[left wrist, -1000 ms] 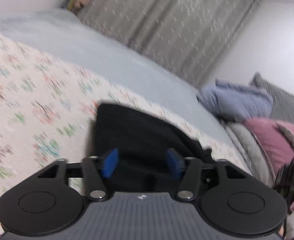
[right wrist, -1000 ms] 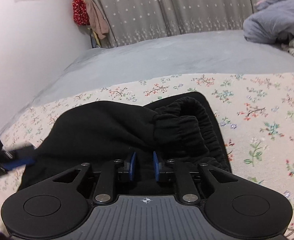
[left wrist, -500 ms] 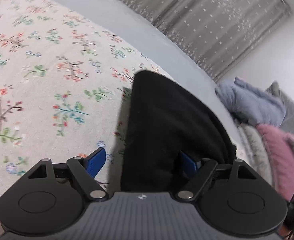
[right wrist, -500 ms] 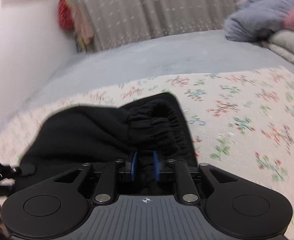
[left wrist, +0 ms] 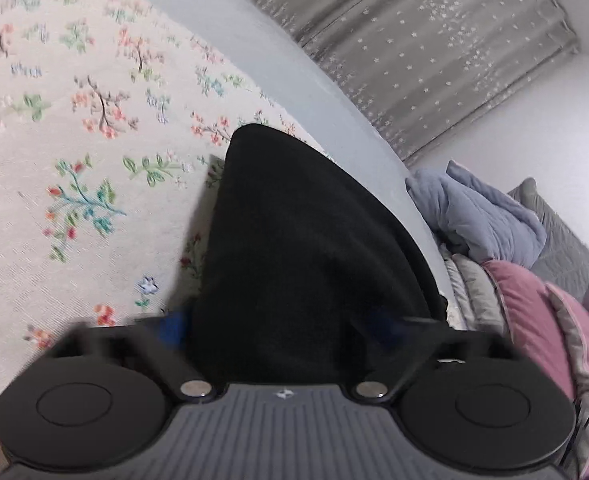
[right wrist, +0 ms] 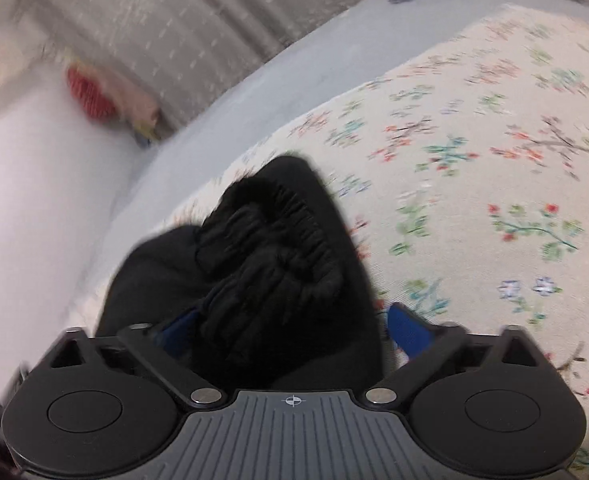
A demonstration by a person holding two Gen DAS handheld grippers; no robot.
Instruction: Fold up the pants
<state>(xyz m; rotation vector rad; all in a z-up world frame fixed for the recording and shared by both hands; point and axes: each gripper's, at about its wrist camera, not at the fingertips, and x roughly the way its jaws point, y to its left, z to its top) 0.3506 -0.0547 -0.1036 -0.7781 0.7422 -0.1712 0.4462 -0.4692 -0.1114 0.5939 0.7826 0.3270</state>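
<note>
Lying folded on the floral bed cover [left wrist: 74, 208], the black pants [left wrist: 302, 248] are straddled by both grippers, the left gripper [left wrist: 278, 328] closing around a smooth edge, the right gripper [right wrist: 290, 332] opening off the bunched waistband [right wrist: 270, 248], neither pressing.

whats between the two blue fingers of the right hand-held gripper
In the right wrist view, the bunched elastic waistband of the black pants lies between the opening fingers of the right hand-held gripper; neither visibly presses it.
</note>
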